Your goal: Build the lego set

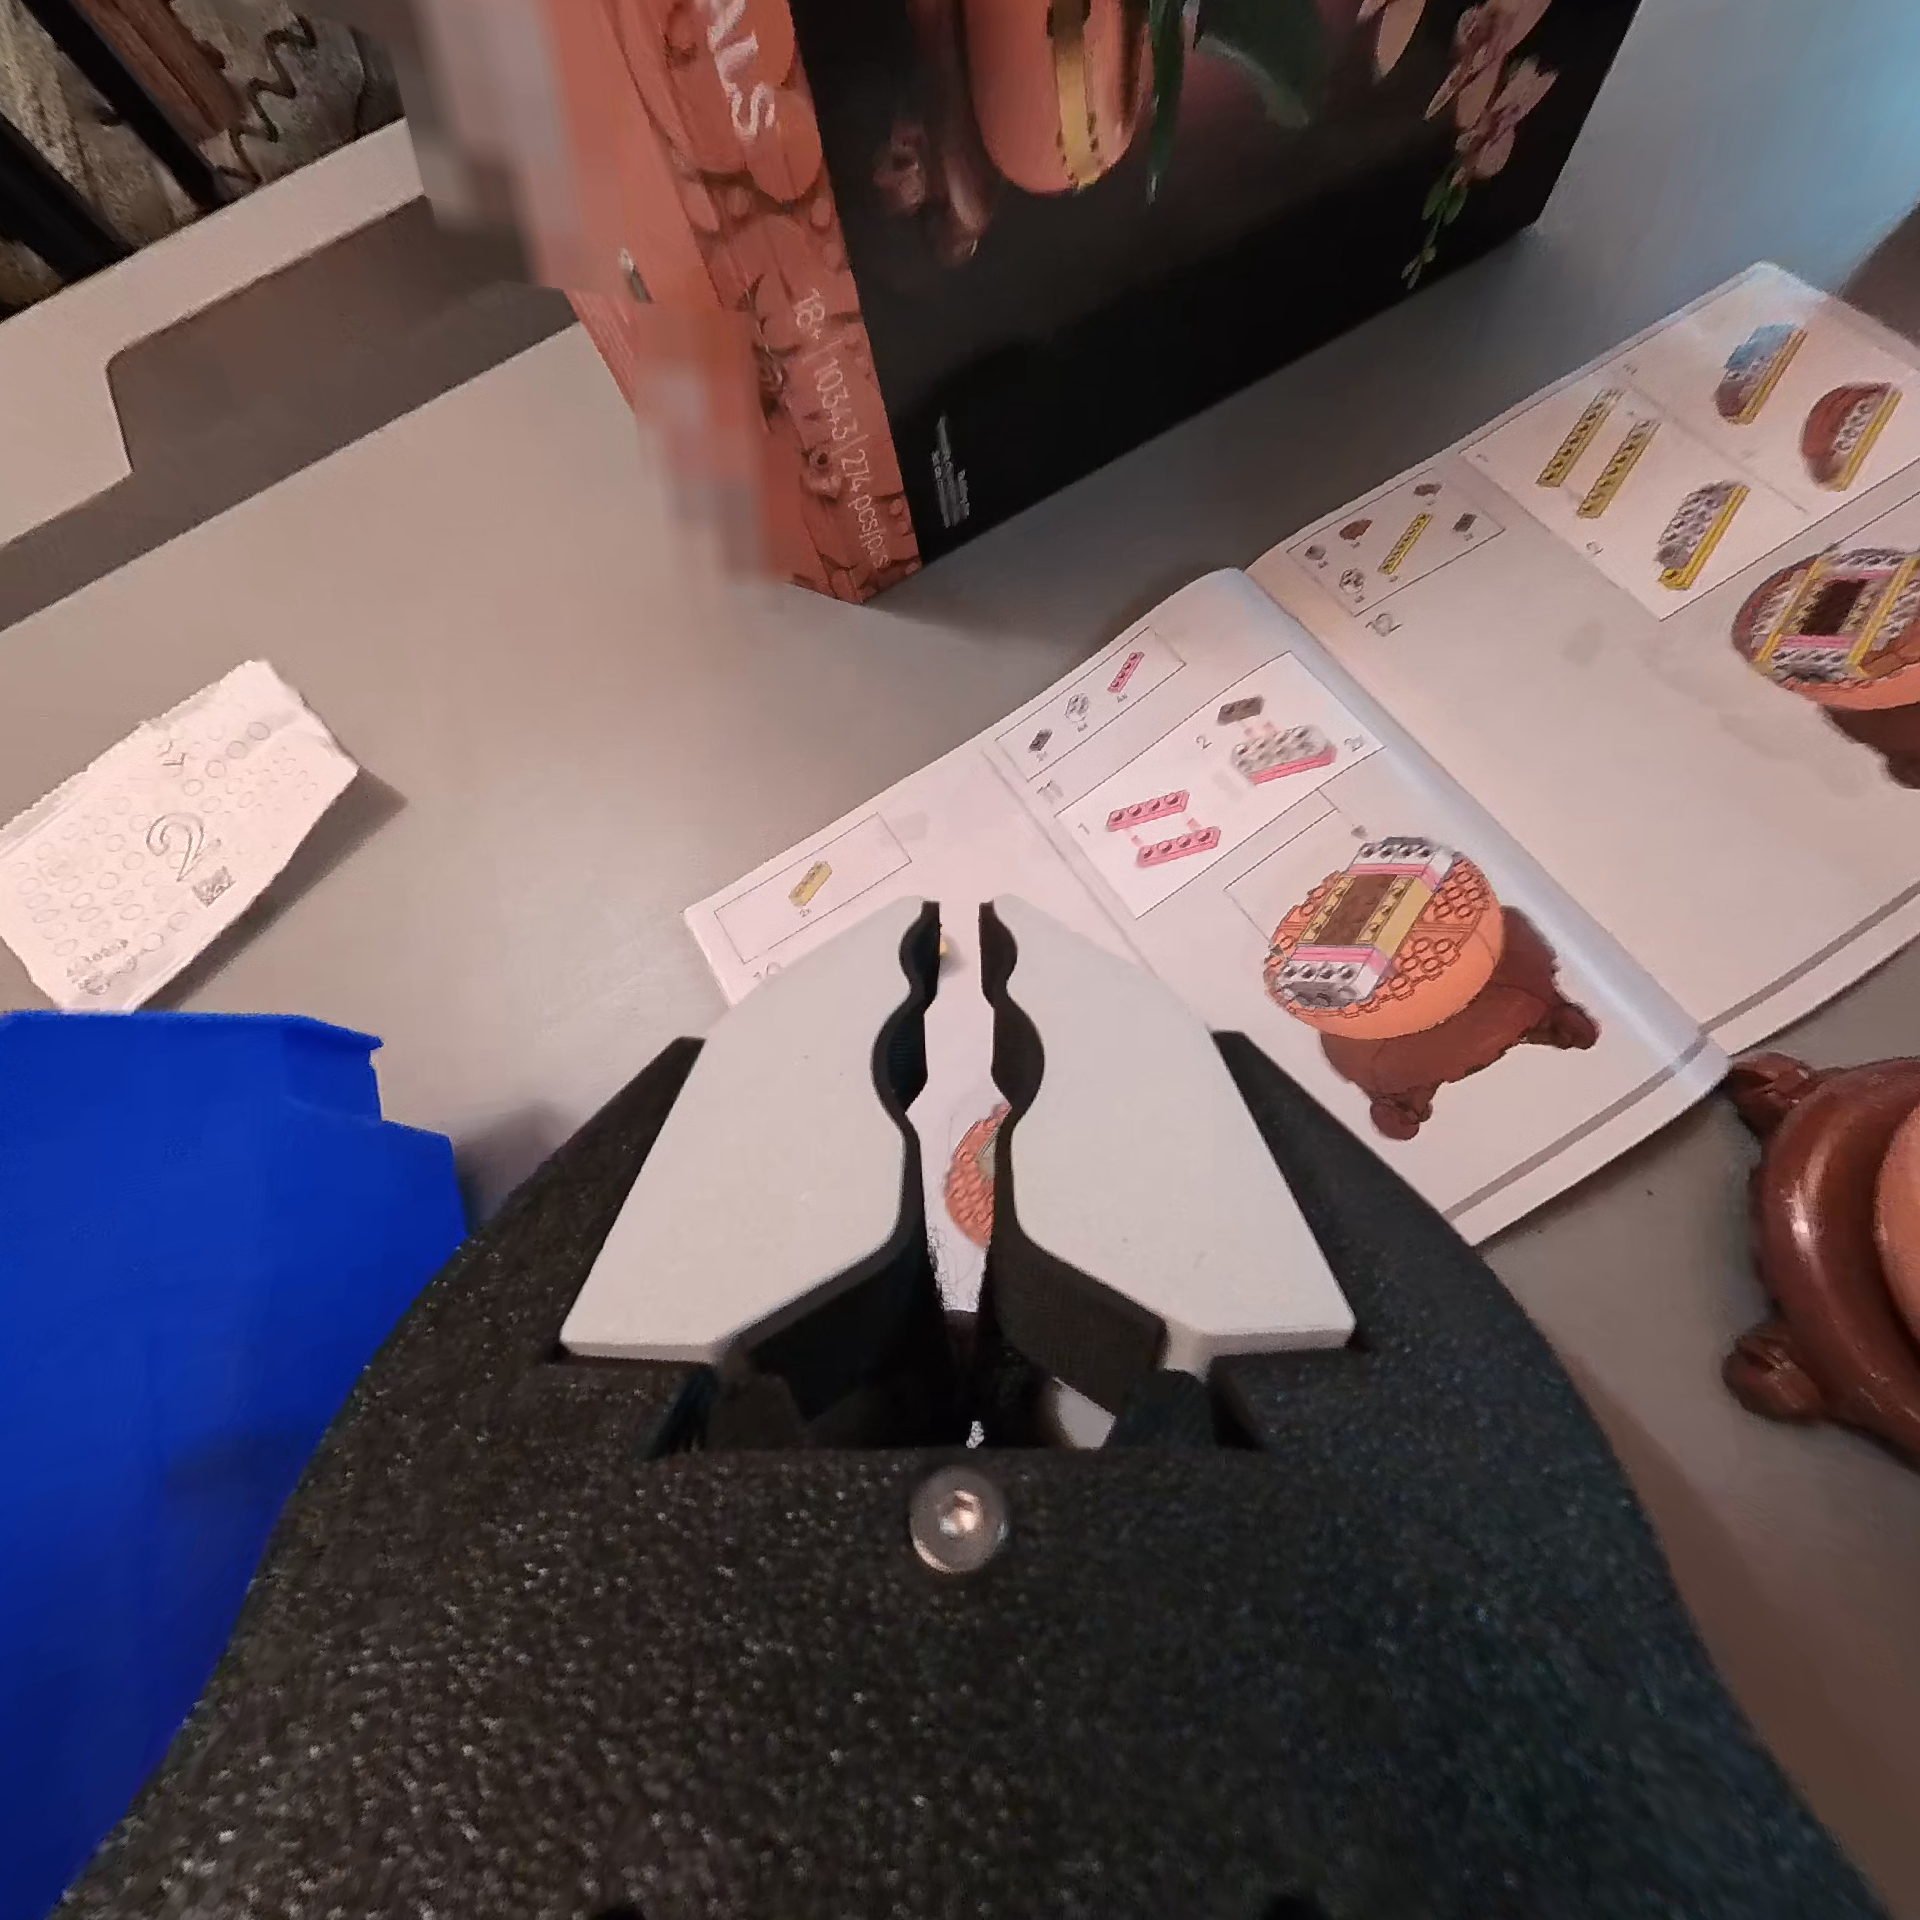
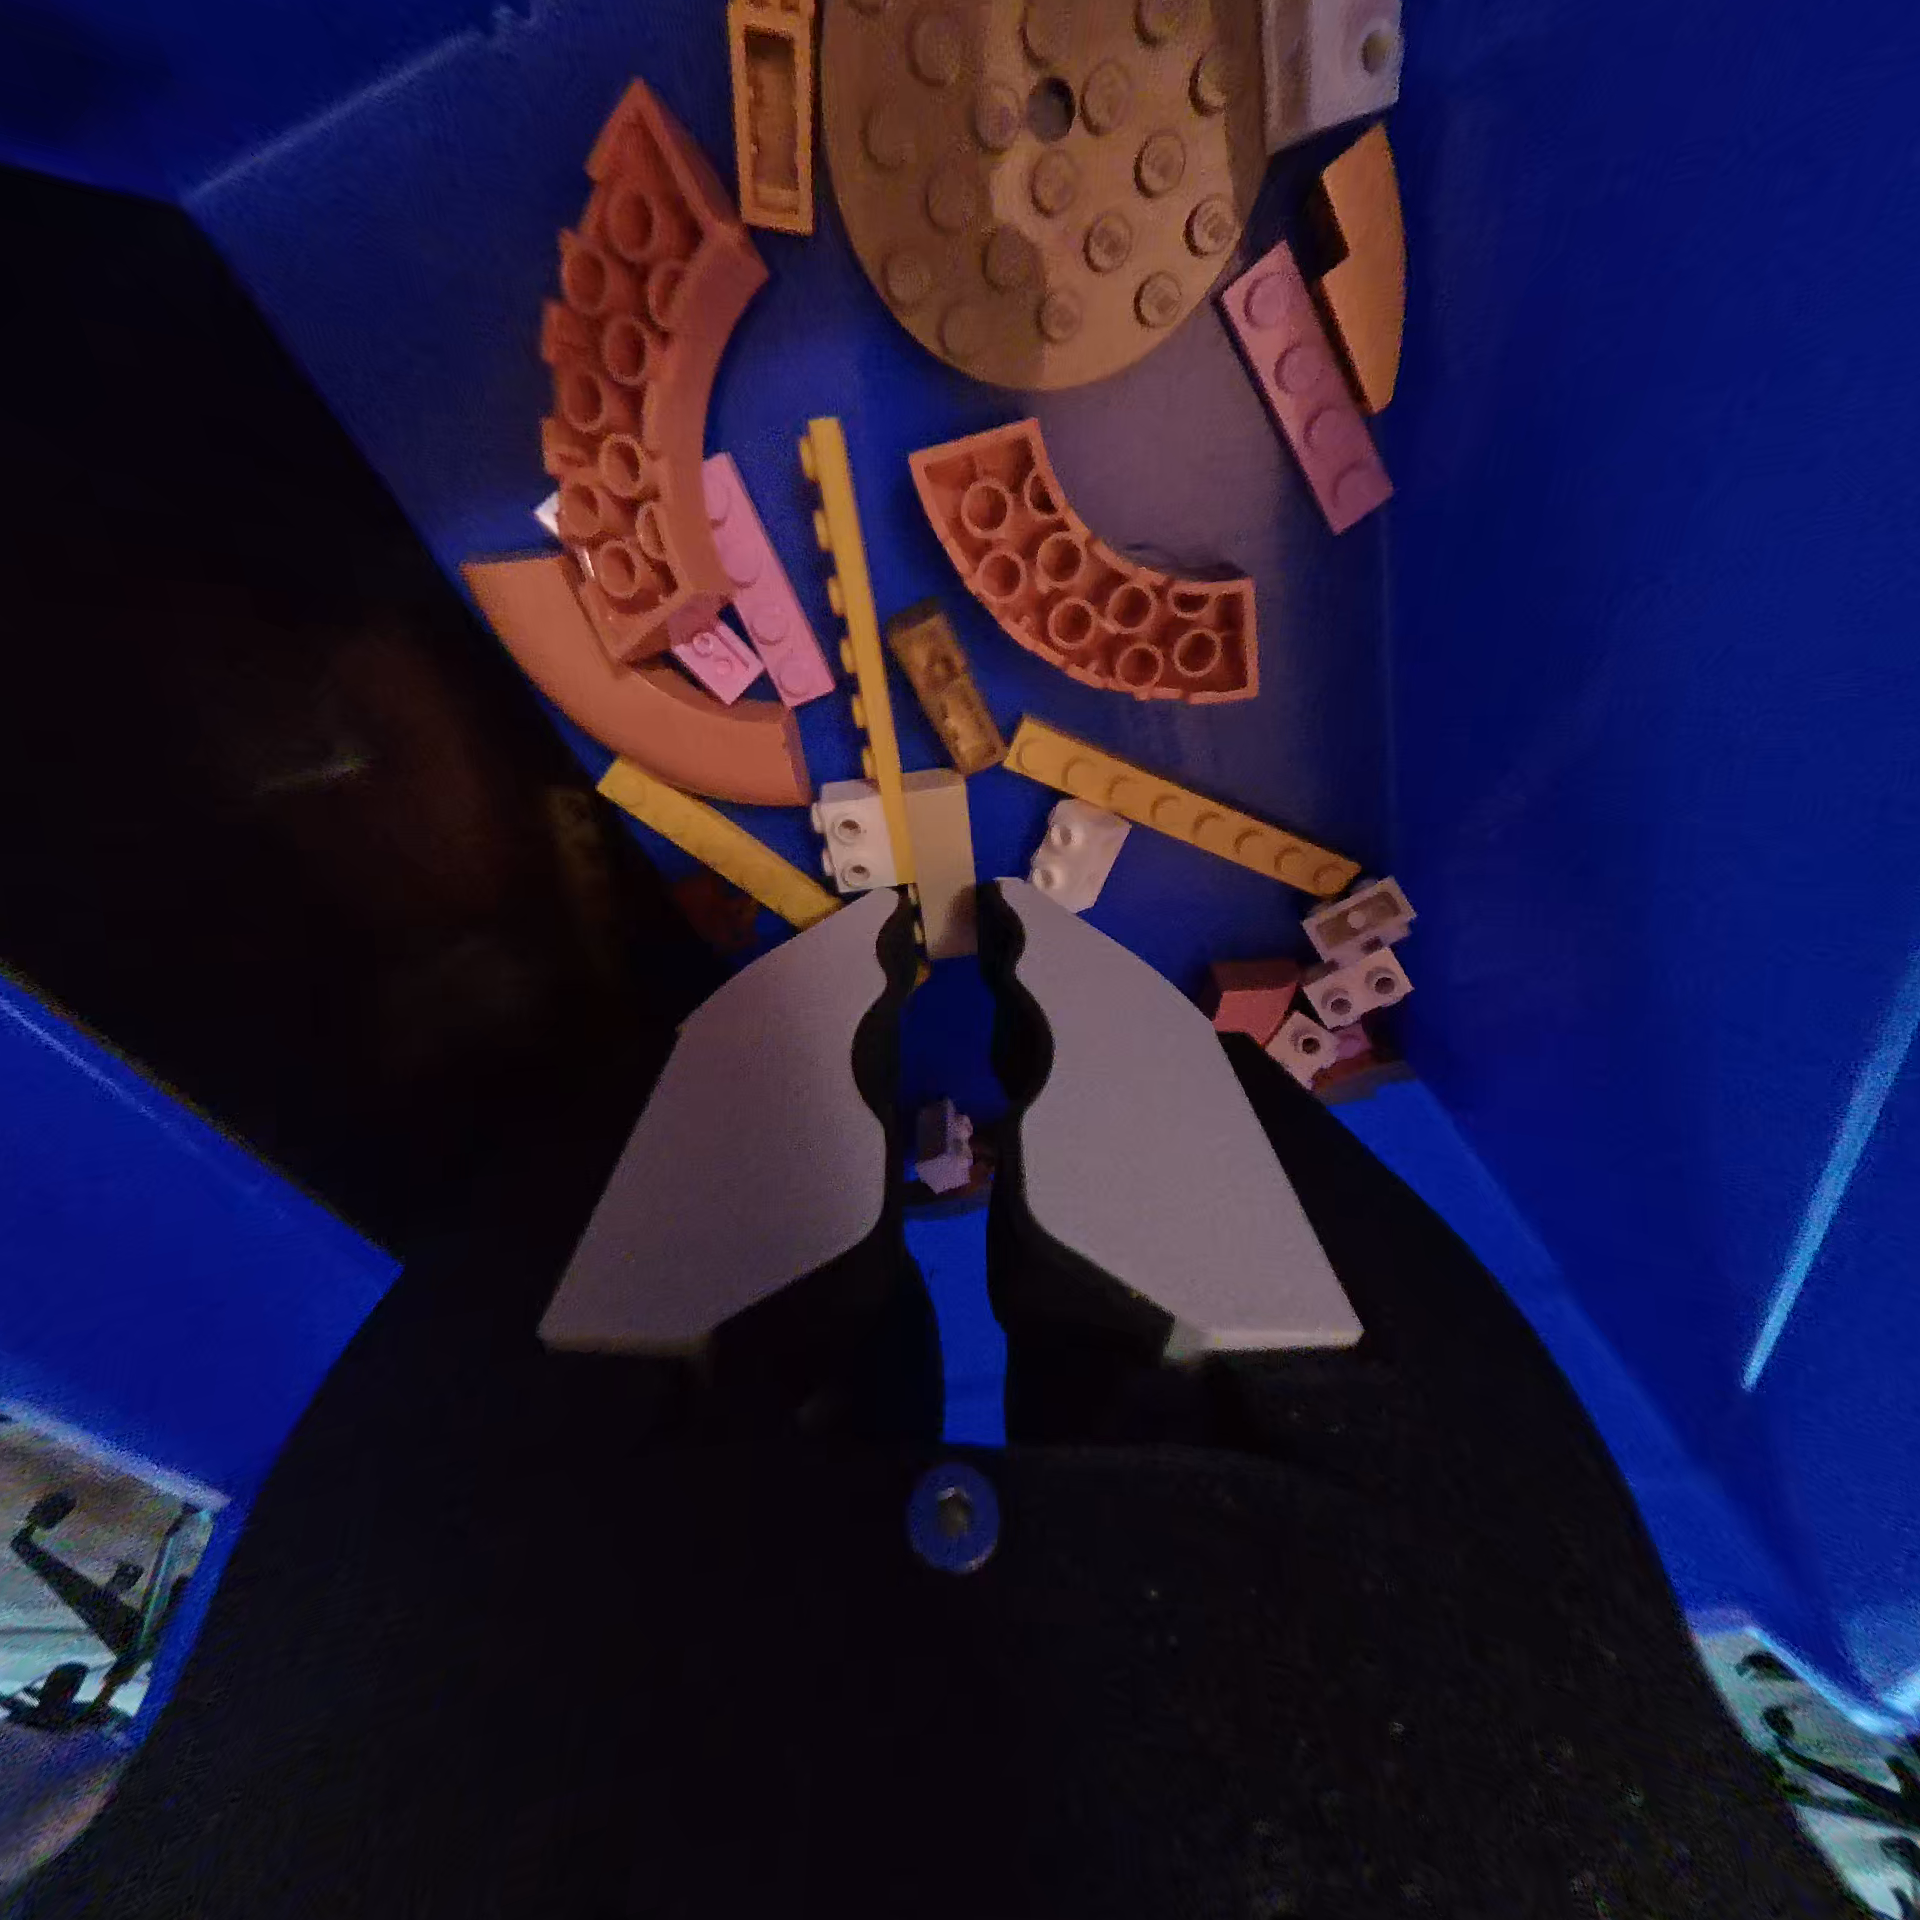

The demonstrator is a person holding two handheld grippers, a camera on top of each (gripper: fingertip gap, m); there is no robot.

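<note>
Blue bin (image 2: pixel 1621 520) holds loose bricks. Right gripper (image 2: pixel 948 914) pinches a tan brick (image 2: pixel 943 862), long axis pointing away. Left gripper (image 1: pixel 958 914) nearly closed, empty, over booklet (image 1: pixel 1351 831).

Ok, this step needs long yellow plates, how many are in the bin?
3 plates: one on edge at centre, one flat to its right, one lower left. More may be hidden.

Loose coral, pink, yellow and white lego pieces (image 2: pixel 1081 582) lie scattered in the blue bin (image 2: pixel 1610 520).
</note>
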